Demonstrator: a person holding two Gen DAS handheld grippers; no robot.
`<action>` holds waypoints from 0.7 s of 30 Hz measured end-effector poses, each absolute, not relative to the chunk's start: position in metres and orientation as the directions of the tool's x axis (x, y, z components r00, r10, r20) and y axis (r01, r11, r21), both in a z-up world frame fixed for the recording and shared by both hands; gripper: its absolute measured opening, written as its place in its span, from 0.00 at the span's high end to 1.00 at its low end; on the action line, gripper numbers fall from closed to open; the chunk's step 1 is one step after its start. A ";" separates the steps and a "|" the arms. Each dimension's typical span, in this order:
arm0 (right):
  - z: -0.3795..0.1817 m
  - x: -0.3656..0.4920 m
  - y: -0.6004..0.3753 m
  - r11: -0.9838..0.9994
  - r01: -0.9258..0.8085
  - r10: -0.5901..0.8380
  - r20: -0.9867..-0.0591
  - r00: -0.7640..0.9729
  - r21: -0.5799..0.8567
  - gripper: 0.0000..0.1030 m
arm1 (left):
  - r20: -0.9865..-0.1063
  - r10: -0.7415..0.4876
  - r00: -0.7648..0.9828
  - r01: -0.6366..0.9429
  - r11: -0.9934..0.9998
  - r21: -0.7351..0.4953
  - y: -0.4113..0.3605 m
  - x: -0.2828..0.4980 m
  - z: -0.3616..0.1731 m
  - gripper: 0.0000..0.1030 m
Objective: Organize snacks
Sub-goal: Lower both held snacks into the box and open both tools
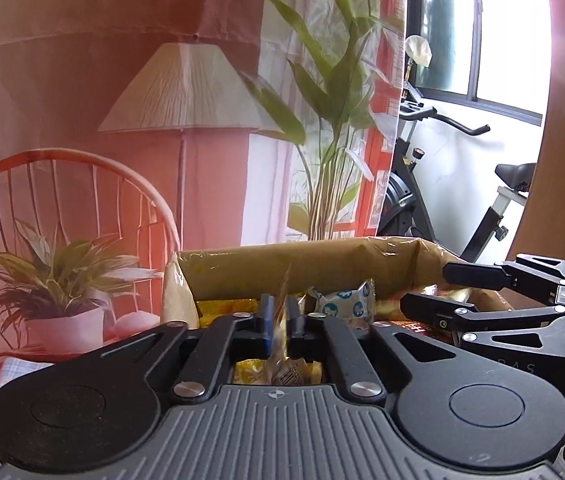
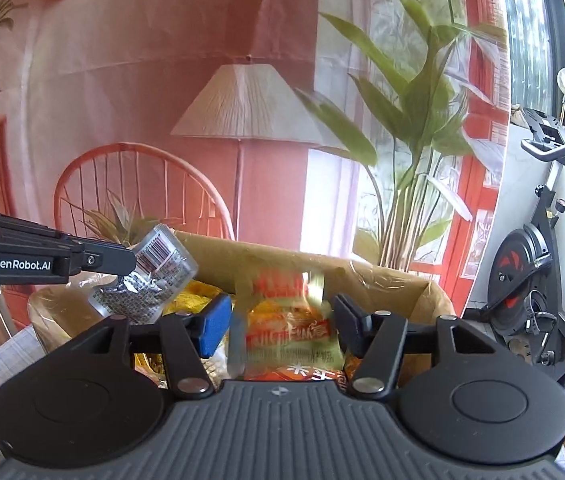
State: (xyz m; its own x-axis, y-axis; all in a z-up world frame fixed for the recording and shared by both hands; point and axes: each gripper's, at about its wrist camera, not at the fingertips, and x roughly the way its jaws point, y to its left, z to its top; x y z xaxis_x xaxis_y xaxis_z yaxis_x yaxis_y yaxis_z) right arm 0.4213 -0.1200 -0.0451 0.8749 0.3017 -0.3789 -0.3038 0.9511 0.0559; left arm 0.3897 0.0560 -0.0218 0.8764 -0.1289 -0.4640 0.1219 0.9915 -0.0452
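Note:
A brown cardboard box [image 1: 298, 268] with taped edges holds several snack packets; it also shows in the right wrist view [image 2: 402, 280]. My left gripper [image 1: 280, 320] is shut on a clear snack packet [image 1: 282, 360], seen edge-on over the box. The same packet [image 2: 150, 280] with a barcode hangs from the left gripper at the left of the right wrist view. My right gripper [image 2: 278, 320] is open over the box; a blurred orange and green packet [image 2: 290, 320] is between its fingers, not touching them. The right gripper also appears in the left wrist view [image 1: 426, 286].
A blue and white packet [image 1: 346, 300] and yellow packets lie in the box. A printed backdrop with lamp, chair and plants hangs behind it. An exercise bike [image 2: 530, 264] stands at the right. A checked cloth [image 2: 14, 356] covers the table.

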 end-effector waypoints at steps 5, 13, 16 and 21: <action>-0.037 0.414 -0.124 0.954 -0.294 0.292 -0.377 0.879 0.052 0.30 | -0.449 -0.133 0.883 0.139 0.990 -0.020 0.054 0.381 -0.014 0.39; -0.016 0.383 -0.134 0.961 -0.264 0.275 -0.370 0.887 0.082 0.06 | -0.422 -0.130 0.897 0.138 0.990 -0.011 0.054 0.354 0.007 0.09; -0.005 0.365 -0.138 0.964 -0.251 0.267 -0.360 0.894 0.092 0.00 | -0.411 -0.143 0.901 0.139 0.989 -0.041 0.056 0.339 0.015 0.09; 0.015 0.331 -0.146 0.966 -0.208 0.250 -0.351 0.903 0.152 0.00 | -0.380 -0.106 0.919 0.113 0.994 -0.004 0.053 0.308 0.029 0.08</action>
